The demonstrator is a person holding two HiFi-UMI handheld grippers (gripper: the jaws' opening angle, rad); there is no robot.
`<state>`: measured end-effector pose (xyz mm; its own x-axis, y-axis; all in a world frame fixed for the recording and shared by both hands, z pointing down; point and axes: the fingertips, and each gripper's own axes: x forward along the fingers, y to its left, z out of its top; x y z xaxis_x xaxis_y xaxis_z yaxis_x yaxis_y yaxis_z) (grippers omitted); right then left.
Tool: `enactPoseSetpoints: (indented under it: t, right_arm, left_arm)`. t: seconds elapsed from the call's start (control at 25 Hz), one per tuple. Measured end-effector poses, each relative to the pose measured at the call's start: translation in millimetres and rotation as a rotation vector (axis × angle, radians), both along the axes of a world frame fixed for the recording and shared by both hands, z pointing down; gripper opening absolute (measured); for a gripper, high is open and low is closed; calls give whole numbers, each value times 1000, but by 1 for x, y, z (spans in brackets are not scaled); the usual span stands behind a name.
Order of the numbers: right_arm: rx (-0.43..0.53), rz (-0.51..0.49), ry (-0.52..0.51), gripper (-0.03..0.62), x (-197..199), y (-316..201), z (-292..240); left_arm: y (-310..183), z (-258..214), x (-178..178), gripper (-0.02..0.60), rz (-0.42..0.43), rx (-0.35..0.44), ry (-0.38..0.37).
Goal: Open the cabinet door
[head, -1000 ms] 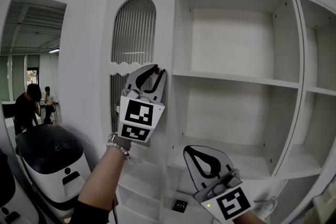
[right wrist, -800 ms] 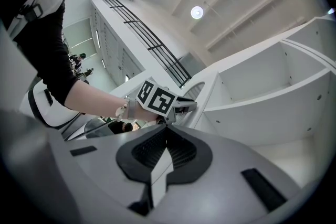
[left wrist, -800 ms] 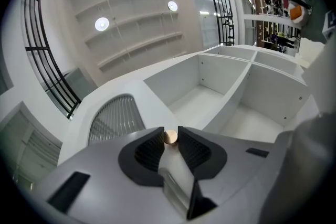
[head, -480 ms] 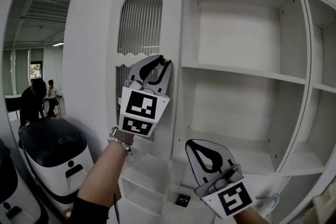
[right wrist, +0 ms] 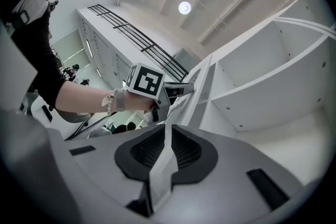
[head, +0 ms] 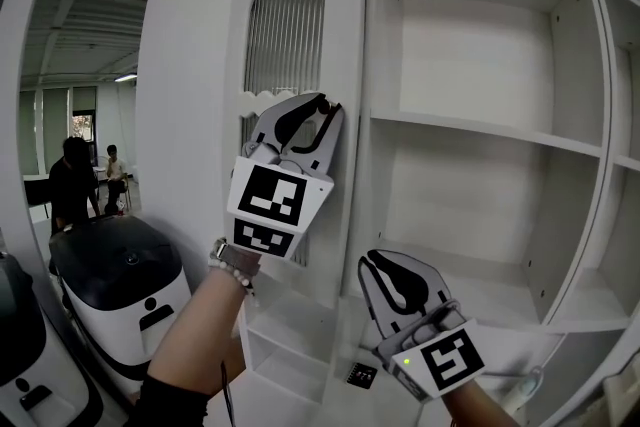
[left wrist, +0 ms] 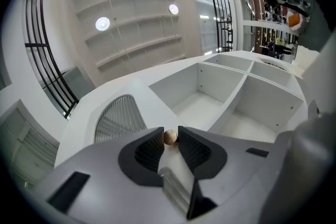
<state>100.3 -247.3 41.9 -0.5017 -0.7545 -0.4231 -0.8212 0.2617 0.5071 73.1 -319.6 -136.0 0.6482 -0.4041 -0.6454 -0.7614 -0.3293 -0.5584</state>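
Head view: left tongs (head: 318, 120) reach up and pinch the small wooden knob (head: 323, 104) on the free right edge of the cabinet door (head: 290, 25). The door is tall w/ an upright long axis and an arched ribbed panel, and it stands left of the open cabinet (head: 480, 130), already swung partway out. Right tongs (head: 385, 265) hang lower and to the right, in front of the shelves and apart from the door. So the left hand is the one on the job. Compartments behind show nothing stored. Only a small dark square thing (head: 360, 374) sits on a low shelf.

Left gripper view: knob sits right btwn the tips, both pads against it, ribbed panel just left of it, bare compartments to the right. Prob. the next pull goes back toward the person, swinging the free edge further from the opening.

Right gripper view: tips a narrow slit apart and just parting, nothing btwn them. They point toward the left hand and door edge.
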Motion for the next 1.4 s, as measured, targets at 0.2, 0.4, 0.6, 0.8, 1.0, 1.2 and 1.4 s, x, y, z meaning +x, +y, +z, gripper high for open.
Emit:
enactPoseSetpoints:
  t: [0.2, 0.4, 0.6, 0.8, 1.0, 1.2, 1.4]
  right_arm:
    - [-37, -18, 5, 56, -13, -14, 6]
    - [-79, -25, -3, 87, -19, -31, 12]
    - [-134, -32, 12, 121, -26, -49, 22]
    - [-147, -71, -4, 121, -34, -57, 25]
    - [-178, -117, -30, 120, -33, -62, 28]
    - [-187, -130, -34, 112, -33, -62, 27]
    - [-200, -151, -22, 107, -34, -59, 29]
  left_arm:
    - [6, -1, -8, 83, 4, 12, -8]
    - [13, -1, -16, 83, 9, 33, -18]
    - [17, -1, -21, 83, 2, 30, -38]
    - [19, -2, -24, 83, -10, 31, -53]
    - [19, -1, -24, 84, -13, 29, -53]
    - [18, -1, -23, 84, 8, 29, -40]
    - [21, 1, -25, 84, 44, 12, -12]
